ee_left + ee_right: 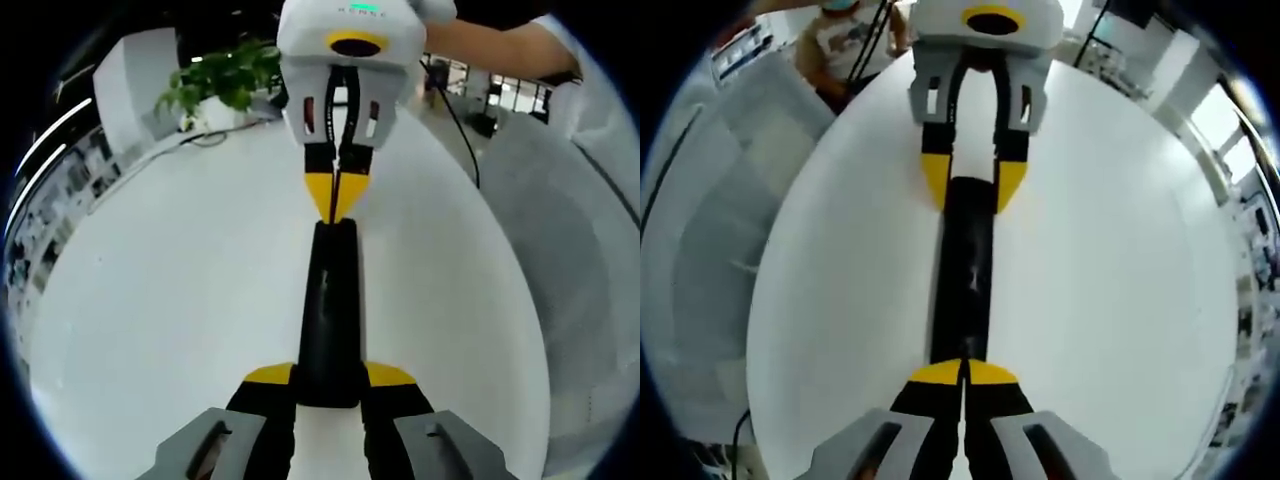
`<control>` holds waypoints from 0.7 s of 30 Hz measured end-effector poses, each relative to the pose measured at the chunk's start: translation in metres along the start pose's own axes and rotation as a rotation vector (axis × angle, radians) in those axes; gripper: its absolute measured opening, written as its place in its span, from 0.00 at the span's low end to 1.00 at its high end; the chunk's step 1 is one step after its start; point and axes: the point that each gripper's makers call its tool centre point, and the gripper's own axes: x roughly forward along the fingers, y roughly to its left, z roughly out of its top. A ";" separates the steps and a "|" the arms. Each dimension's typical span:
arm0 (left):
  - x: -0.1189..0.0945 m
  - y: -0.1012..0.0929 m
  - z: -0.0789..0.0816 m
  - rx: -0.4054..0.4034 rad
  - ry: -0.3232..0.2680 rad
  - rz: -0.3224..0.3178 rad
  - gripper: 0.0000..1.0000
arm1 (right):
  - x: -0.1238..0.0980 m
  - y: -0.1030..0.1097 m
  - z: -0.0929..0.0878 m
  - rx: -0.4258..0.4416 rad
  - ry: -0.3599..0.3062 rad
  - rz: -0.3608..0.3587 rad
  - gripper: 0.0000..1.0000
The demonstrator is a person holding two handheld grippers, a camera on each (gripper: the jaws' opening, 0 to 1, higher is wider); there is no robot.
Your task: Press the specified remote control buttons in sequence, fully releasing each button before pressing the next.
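Note:
A long black remote control (330, 310) lies lengthwise on the white table (160, 300). In the left gripper view, my left gripper (330, 378) is shut on the remote's near end, one yellow-tipped jaw on each side. My right gripper (337, 195) comes in from the far side, shut, its joined yellow tips resting on the remote's far end. In the right gripper view, the remote (965, 265) runs away from my right gripper (962, 375), whose closed tips touch its near end. The left gripper (973, 178) clasps the far end. The buttons are too dark to make out.
A potted green plant (225, 80) and a dark cable (455, 120) sit at the table's far edge. A person's arm (500, 45) reaches in above the right gripper. A seated person (845, 40) is beyond the table (1110, 260). Grey floor surrounds the table.

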 end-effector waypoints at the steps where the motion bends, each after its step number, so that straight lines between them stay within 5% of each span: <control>1: 0.000 0.000 0.000 0.001 0.001 0.000 0.24 | -0.001 0.001 0.002 0.000 -0.006 0.000 0.00; 21: -0.001 -0.001 0.000 0.000 0.006 0.005 0.24 | -0.008 -0.002 0.006 0.002 -0.015 -0.012 0.00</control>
